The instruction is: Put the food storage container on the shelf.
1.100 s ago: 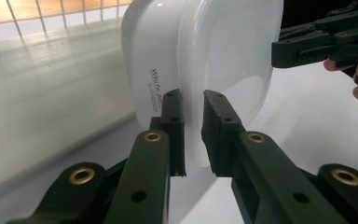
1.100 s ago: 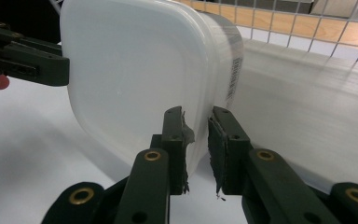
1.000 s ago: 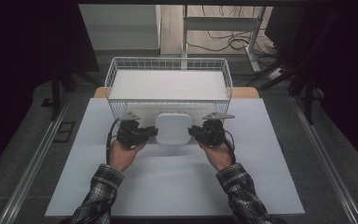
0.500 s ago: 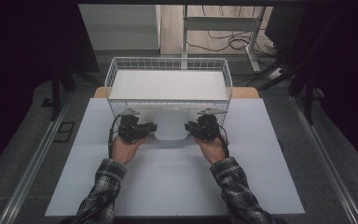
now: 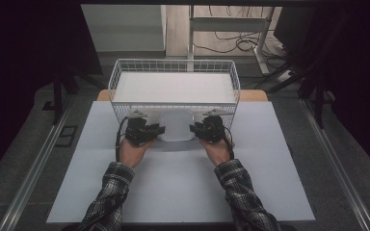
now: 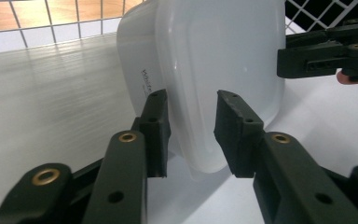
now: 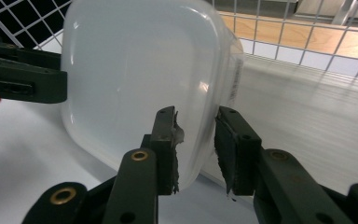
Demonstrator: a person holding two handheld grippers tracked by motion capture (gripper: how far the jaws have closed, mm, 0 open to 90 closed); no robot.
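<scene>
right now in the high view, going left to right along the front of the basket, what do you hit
left gripper → white plastic container → right gripper, all just in front of the wire basket

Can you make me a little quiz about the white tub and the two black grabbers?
1. True or false: the white tub is lying flat on the table.
2. What holds the tub? A) the left gripper alone B) the right gripper alone C) both, one on each side.
3. Fill in the gap: behind the tub stands a white wire ____.

Key:
1. False. It is tipped up on its edge, lifted between the grippers, in front of the basket.
2. C. Each gripper's jaws pinch one side of the tub.
3. Basket.
</scene>
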